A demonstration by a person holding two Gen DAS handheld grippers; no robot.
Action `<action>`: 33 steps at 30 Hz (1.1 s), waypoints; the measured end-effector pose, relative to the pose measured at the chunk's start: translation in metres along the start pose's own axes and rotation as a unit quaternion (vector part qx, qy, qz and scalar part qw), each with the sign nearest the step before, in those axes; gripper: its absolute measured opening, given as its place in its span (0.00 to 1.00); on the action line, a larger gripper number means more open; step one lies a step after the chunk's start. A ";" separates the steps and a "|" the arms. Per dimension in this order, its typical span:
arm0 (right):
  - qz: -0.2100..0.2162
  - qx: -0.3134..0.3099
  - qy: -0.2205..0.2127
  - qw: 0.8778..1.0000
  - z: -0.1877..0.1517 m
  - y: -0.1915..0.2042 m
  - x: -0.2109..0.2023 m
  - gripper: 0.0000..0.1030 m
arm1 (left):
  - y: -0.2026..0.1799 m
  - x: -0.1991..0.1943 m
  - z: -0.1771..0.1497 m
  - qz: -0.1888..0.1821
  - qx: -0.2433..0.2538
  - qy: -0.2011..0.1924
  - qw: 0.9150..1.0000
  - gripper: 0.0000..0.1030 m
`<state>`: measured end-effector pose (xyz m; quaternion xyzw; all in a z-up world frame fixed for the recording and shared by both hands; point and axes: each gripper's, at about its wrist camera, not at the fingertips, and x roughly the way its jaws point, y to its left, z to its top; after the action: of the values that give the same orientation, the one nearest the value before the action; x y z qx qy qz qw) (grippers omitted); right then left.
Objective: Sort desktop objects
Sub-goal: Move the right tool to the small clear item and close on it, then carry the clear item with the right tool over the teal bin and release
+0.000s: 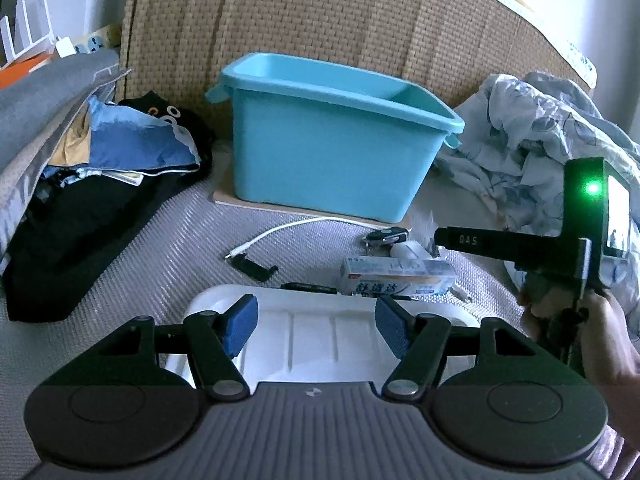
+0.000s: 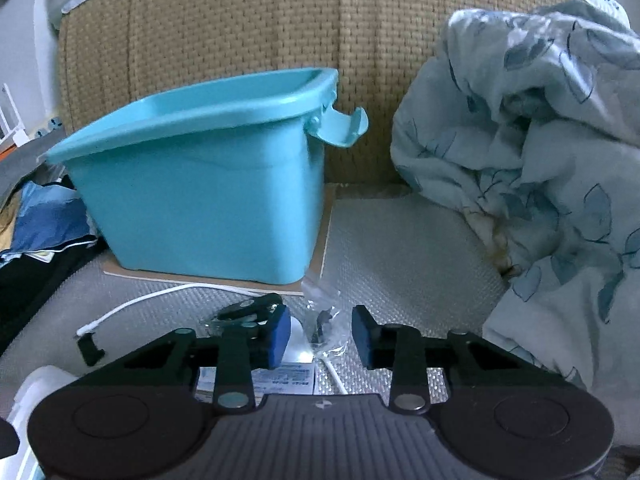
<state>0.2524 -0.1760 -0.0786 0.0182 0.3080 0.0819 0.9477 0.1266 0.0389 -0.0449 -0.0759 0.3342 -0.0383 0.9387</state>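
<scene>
A turquoise plastic bin [image 1: 328, 140] stands on a board at the back; it also shows in the right wrist view [image 2: 208, 200]. In front of it lie a white cable [image 1: 288, 232], a black clip [image 1: 253, 266], a black key fob [image 1: 386, 235], a white case [image 1: 410, 250] and a toothpaste box [image 1: 400, 278]. My left gripper [image 1: 316, 326] is open and empty above a white tray [image 1: 320, 332]. My right gripper [image 2: 322, 338] is open and empty over a clear bag with a small black part [image 2: 324, 324], next to the key fob [image 2: 250, 310].
A rumpled floral blanket [image 2: 540, 200] fills the right side. A pile of dark and blue clothes [image 1: 100, 184] lies at the left. A woven headboard [image 1: 320, 20] rises behind the bin. The right hand-held gripper body [image 1: 580, 232] shows at the left view's right edge.
</scene>
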 end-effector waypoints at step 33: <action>0.050 -0.077 -0.154 0.984 0.075 0.047 -0.095 0.01 | 0.006 0.000 0.002 0.001 -0.025 0.000 1.000 0.67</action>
<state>0.2140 -0.1445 0.0418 -0.0273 0.1499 0.1491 0.9770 0.1280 0.0449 -0.0440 -0.0985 0.3350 -0.0292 0.9366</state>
